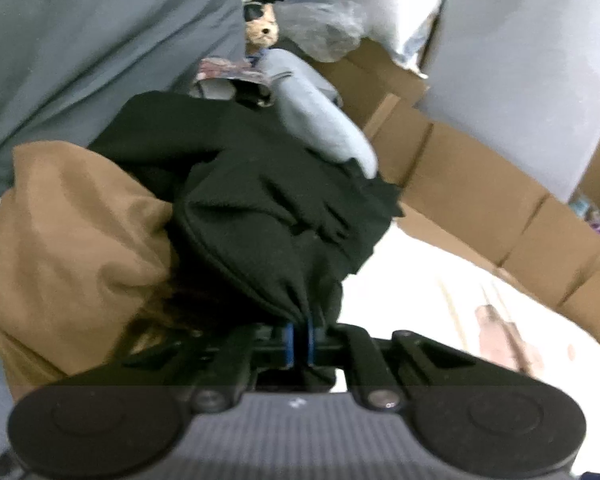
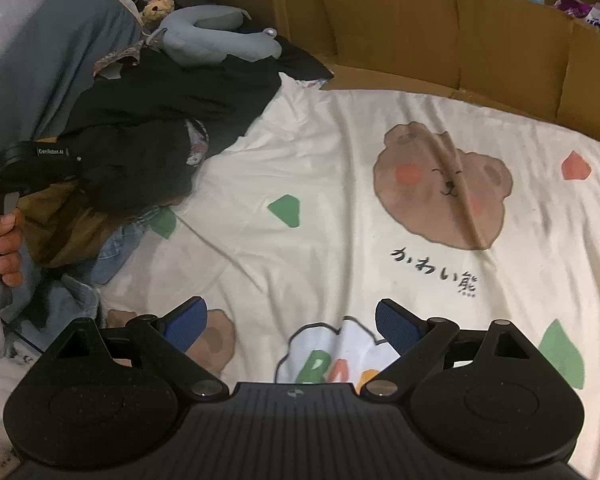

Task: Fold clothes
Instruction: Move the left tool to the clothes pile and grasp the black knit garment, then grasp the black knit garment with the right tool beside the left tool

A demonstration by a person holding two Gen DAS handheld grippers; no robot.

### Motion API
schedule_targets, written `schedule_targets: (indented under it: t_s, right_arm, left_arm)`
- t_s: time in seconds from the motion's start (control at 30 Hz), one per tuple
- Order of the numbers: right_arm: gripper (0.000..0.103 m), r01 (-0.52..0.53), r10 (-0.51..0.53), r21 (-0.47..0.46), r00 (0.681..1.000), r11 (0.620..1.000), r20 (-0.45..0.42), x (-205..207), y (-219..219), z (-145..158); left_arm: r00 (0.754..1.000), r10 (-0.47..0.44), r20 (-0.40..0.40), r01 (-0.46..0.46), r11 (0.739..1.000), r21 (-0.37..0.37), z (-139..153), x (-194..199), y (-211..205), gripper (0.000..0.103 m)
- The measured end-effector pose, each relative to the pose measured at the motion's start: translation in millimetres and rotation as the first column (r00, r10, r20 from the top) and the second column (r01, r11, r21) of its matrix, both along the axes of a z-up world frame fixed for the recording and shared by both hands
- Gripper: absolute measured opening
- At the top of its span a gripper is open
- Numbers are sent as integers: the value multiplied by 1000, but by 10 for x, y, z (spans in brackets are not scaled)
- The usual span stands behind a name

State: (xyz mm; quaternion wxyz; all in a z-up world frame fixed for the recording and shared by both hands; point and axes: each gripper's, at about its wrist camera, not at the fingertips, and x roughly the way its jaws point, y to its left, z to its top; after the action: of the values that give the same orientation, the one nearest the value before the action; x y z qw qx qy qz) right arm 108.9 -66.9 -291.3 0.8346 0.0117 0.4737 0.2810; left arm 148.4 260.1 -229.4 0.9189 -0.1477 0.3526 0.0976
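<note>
**Readable text in these shots**

Not much, honestly. The black tool body [image 2: 40, 152] at the left edge of the right wrist view carries a small white label reading "GenRobot.AI". The cream bedsheet [image 2: 340, 200] has Japanese lettering [image 2: 434, 272] printed under the brown bear face, "かわい熊". Lower down, a white cloud patch [image 2: 332, 360] shows coloured capitals starting "BA", the rest hidden by the gripper body. Nothing legible in the left wrist view.

Counted items: two tongs, left [image 1: 300, 340] and right [image 2: 290, 326]; one black garment [image 1: 260, 200]; one tan garment [image 1: 72, 232]; one grey neck pillow [image 2: 216, 34]; one teddy bear [image 2: 158, 2]; one printed bedsheet [image 2: 340, 200] bearing two brown bear faces, one of them partly hidden; one hand [image 2: 6, 240].
</note>
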Motion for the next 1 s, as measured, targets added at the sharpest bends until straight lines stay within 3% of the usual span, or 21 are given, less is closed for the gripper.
schedule_targets:
  t_s: [0.2, 0.3, 0.63, 0.83, 1.0]
  right_arm:
    - [92, -40, 40, 26, 999, 999, 8, -48, 87, 49]
    - [92, -57, 56, 48, 998, 997, 22, -54, 126, 89]
    - [91, -118, 115, 97, 993, 988, 35, -157, 301, 108]
    - [90, -127, 123, 141, 992, 982, 41, -211, 351, 80]
    - [80, -91, 89, 140, 996, 986, 25, -215, 440, -61]
  left_arm:
    - [995, -96, 0, 96, 995, -6, 116, -122, -299, 6]
    - [990, -144, -2, 144, 989, -43, 138, -191, -458, 6]
    - [942, -334, -40, 325, 935, -142, 59, -415, -1112, 6]
    - [928, -370, -37, 353, 907, -231, 9, -523, -1272, 6]
    - [922, -385, -37, 362, 892, -270, 20, -440, -1283, 6]
